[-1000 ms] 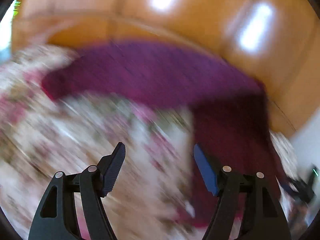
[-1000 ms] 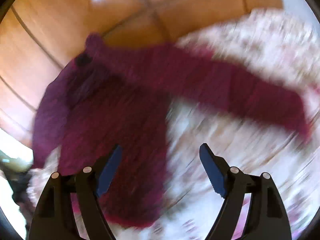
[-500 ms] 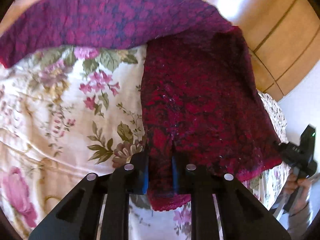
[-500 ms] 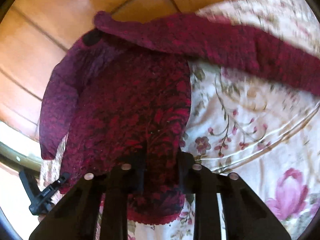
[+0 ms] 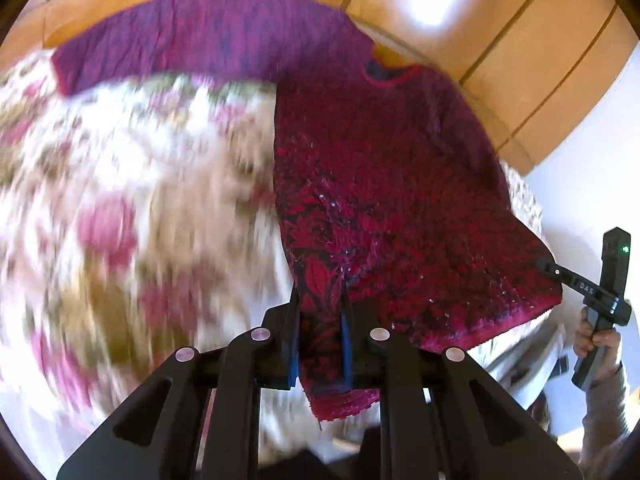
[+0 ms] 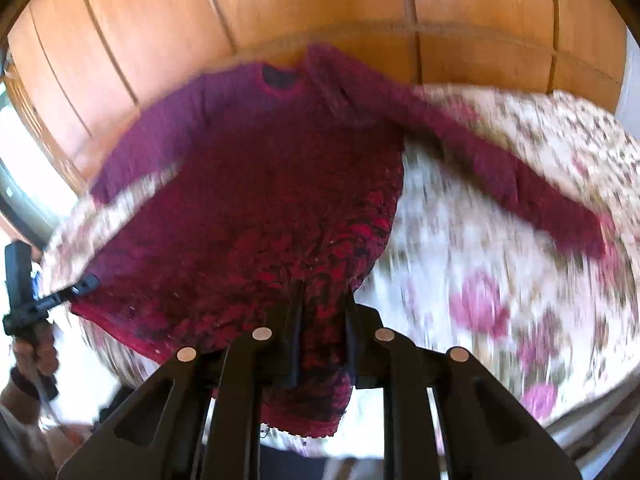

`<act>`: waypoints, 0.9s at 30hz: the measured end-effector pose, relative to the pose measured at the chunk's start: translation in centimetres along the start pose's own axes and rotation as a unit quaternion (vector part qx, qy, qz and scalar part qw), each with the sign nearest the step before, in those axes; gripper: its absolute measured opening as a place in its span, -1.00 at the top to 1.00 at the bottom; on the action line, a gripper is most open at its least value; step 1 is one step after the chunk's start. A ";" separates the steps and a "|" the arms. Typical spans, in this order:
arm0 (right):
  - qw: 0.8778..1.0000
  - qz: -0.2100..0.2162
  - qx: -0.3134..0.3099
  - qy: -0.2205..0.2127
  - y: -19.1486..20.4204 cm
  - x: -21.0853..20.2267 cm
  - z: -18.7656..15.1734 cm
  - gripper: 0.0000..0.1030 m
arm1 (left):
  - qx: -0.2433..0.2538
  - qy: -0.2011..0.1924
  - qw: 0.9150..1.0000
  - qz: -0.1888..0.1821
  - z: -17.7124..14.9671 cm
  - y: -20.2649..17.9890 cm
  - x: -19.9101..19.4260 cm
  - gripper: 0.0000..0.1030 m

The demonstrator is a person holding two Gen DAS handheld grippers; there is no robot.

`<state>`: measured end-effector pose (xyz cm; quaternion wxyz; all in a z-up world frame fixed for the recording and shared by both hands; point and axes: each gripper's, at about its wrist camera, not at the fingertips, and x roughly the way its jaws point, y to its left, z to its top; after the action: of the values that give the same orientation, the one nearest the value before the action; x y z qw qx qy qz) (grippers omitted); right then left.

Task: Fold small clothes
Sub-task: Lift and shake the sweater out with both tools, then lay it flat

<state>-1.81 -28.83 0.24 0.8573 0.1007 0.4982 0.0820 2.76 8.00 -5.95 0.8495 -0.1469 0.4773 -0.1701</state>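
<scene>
A small dark red knitted sweater (image 5: 384, 184) lies on a floral cloth, its body toward me and one sleeve (image 5: 208, 44) stretched out to the left. My left gripper (image 5: 320, 320) is shut on the sweater's bottom hem at its left corner. My right gripper (image 6: 322, 320) is shut on the sweater (image 6: 256, 192) at the hem's right corner, and its tip also shows in the left wrist view (image 5: 552, 268). The other sleeve (image 6: 500, 168) reaches out to the right. The hem is lifted off the cloth between the two grippers.
The floral cloth (image 5: 132, 208) covers the surface under the sweater. A polished wooden panelled wall (image 6: 320, 8) stands behind it. A white wall (image 5: 592, 168) is at the right. The person's hand (image 5: 600, 340) holds the right gripper's handle.
Both grippers were open above the sweater, then closed on its bottom hem. Since then they have lifted the hem and the view has pulled back, with the cloth blurred by motion.
</scene>
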 end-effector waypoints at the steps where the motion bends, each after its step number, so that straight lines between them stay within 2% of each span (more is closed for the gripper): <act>1: 1.000 -0.003 -0.002 0.016 0.0 0.6 -0.8 0.69 | -0.002 0.010 1.000 0.003 -1.3 0.1 0.0 0.72; 2: 1.000 -0.007 -0.004 0.024 0.3 1.2 -1.3 0.67 | -0.003 0.015 1.000 0.008 -1.9 0.1 0.2 0.72; 4: 0.999 -0.004 0.015 0.035 -0.6 1.8 -2.2 0.36 | -0.012 0.017 1.000 0.015 -2.6 0.3 0.4 0.67; 5: 0.999 0.012 0.033 0.034 -1.1 1.8 -2.3 -0.20 | -0.017 0.018 1.000 0.010 -2.5 0.4 0.3 0.63; 6: 0.997 0.027 0.060 0.028 -1.8 1.4 -2.6 -0.56 | -0.026 0.012 1.000 0.011 -2.2 0.7 0.2 0.59; 9: 0.990 0.049 0.129 0.008 -4.5 1.1 -2.8 -0.55 | -0.029 -0.008 0.999 0.023 -1.5 1.3 -0.7 0.59; 12: 0.974 0.121 0.186 0.043 -6.6 3.1 -4.1 -0.47 | -0.047 -0.005 0.999 0.012 -0.9 2.1 -0.2 0.59; 14: 0.972 0.126 0.187 0.067 -6.6 4.7 -5.0 -0.35 | -0.054 -0.001 0.998 0.007 -0.4 2.2 0.6 0.59; 16: 0.974 0.129 0.175 0.060 -5.9 4.5 -4.9 -0.29 | -0.059 0.006 0.998 -0.002 0.0 2.7 1.8 0.59; 17: 0.975 0.134 0.168 0.056 -5.4 4.4 -4.4 0.13 | -0.061 0.010 0.998 -0.005 0.1 2.8 2.2 0.59; 18: 0.979 0.120 0.156 0.054 -4.7 4.5 -3.9 0.50 | -0.060 0.013 0.998 -0.003 0.2 2.7 2.8 0.59; 20: 0.990 0.075 0.109 0.056 -2.9 4.5 -3.3 0.60 | -0.034 0.023 0.999 0.027 0.3 1.7 3.4 0.64; 23: 0.998 0.014 0.041 0.055 -1.2 3.4 -2.9 0.63 | 0.001 0.022 0.998 0.052 -0.6 1.3 3.0 0.66; 25: 0.997 -0.023 0.007 0.069 -0.9 4.0 -3.2 0.63 | -0.007 0.023 0.999 0.049 -0.8 1.5 3.4 0.66; 27: 0.997 -0.036 0.003 0.074 -0.8 4.4 -3.1 0.45 | -0.024 0.021 0.999 0.039 -0.7 1.9 3.5 0.66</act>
<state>-2.31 -28.23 -5.18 0.8202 0.0787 0.5637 0.0572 4.14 8.20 -9.73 0.8414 -0.1449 0.5046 -0.1286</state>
